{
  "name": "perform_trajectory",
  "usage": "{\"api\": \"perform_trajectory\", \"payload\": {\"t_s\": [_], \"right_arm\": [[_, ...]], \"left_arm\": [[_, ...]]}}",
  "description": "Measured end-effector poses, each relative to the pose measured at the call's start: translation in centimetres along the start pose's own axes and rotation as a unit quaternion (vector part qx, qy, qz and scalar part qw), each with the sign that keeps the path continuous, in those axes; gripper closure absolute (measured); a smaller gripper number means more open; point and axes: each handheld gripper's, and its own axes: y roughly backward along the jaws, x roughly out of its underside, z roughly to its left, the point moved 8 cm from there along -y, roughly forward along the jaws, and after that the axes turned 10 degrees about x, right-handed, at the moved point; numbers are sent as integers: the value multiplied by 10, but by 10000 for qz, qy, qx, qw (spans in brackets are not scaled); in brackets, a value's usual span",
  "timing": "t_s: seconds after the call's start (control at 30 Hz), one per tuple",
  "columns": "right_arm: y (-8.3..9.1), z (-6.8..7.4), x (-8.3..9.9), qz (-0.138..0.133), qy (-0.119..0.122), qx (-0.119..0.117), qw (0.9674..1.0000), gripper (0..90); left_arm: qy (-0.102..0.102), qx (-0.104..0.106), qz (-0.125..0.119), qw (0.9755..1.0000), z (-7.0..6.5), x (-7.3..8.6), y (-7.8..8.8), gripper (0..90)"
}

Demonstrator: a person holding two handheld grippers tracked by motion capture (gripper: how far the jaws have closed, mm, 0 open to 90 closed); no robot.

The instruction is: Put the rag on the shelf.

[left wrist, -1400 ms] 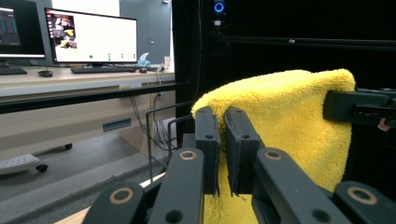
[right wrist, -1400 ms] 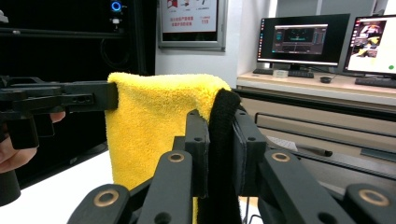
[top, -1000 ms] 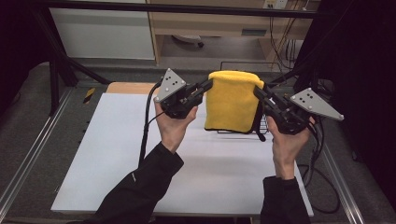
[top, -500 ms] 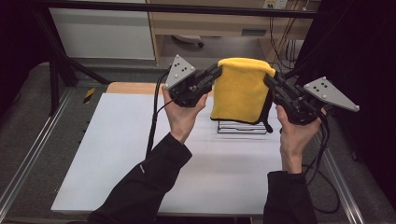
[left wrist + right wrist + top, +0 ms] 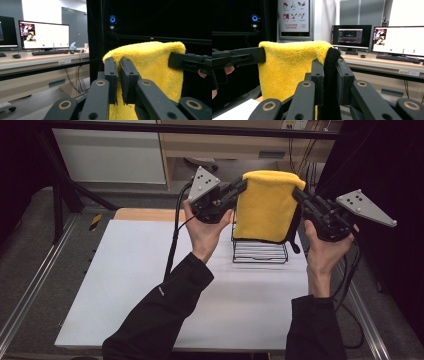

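Observation:
A yellow towel (image 5: 266, 202) with a black edge hangs folded in the air above a black wire rack (image 5: 260, 251). My left gripper (image 5: 242, 185) is shut on the towel's upper left corner, and my right gripper (image 5: 297, 194) is shut on its upper right corner. In the left gripper view the jaws pinch the yellow towel (image 5: 155, 62) near its top edge, and my left gripper (image 5: 119, 65) faces the other gripper's jaw at the right. In the right gripper view my right gripper (image 5: 329, 67) clamps the black-edged yellow towel (image 5: 292, 67).
The white table top (image 5: 125, 270) lies below, with the rack at its far right. A wooden strip (image 5: 145, 214) runs along the far edge. Metal frame rails (image 5: 30, 290) flank the table. Monitors (image 5: 398, 41) and a desk (image 5: 37, 60) stand beyond.
Both grippers have lifted the towel higher and farther from the person, up off the wire rack, which now shows below it.

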Motion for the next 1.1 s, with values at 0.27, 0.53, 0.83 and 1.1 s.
{"api": "perform_trajectory", "payload": {"t_s": [0.27, 0.53, 0.83, 1.1], "right_arm": [[-4, -9, -12, -103, -8, 74, 9999, 792], [-10, -15, -24, -152, 25, 131, 9998, 793], [-18, -20, -36, -218, 2, 160, 9996, 792], [-29, -26, -43, -286, 16, 190, 9994, 793]], "left_arm": [[-56, -11, -72, 10000, 0, -11, -11, 846], [-88, -31, -90, 9999, 3, -22, -20, 846], [-164, -74, -81, 9998, 7, -35, -28, 846], [-249, -112, -95, 9996, 13, -44, -36, 847]]}}
